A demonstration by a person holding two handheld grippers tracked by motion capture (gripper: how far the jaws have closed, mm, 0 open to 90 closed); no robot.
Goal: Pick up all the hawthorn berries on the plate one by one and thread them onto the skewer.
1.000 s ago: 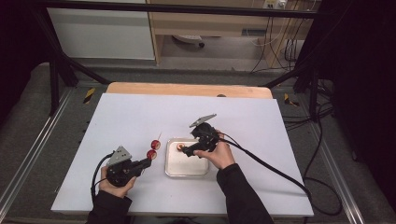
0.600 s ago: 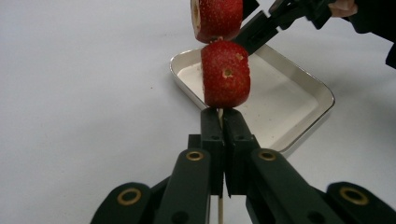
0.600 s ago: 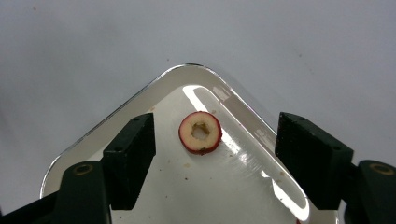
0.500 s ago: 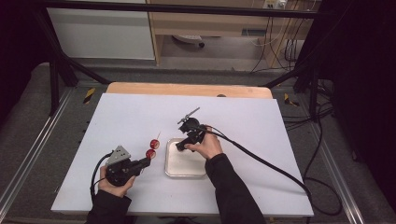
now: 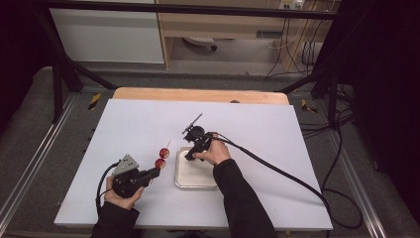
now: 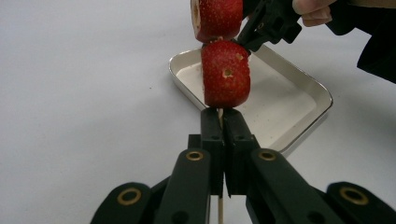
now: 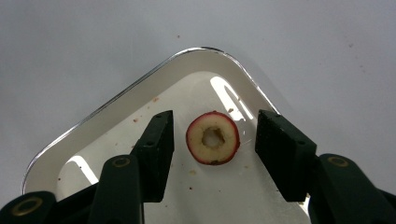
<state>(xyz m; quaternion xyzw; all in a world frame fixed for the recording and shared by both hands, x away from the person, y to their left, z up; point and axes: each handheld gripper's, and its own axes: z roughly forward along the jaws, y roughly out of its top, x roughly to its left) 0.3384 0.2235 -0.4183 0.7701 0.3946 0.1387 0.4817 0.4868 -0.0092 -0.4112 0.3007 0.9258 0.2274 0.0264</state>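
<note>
Since the job in hand looks like threading fruit onto a stick, the next piece is the slice in the tray.

High view: left claw (image 5: 154, 172) sits near the bench's front left, clamped on a thin skewer (image 5: 167, 145) with two red pieces (image 5: 162, 158) on it, just left of the tray. Metal tray (image 5: 181, 182) lies mid-bench toward the front edge. Right claw (image 5: 188, 157) points down into the tray's far left corner; its jaws have just been closing.

Left gripper view: left claw (image 6: 224, 123) is shut tight on the skewer (image 6: 219, 212), strawberry pieces (image 6: 225, 74) stacked right above the jaws. Stick is thin and stiff; likely snaps if levered.

Right gripper view: right claw (image 7: 212, 140) is part-way closed, straddling the cored fruit slice (image 7: 213, 138), pads clear of it on both sides, slice flat on the tray (image 7: 140, 91) floor.

Judgement: slice is light, soft, wet-looking, probably slippery and easily crushed. Grip it across the red rim at opposite edges, gentle squeeze, keeping the centre hole free for the skewer.
</note>
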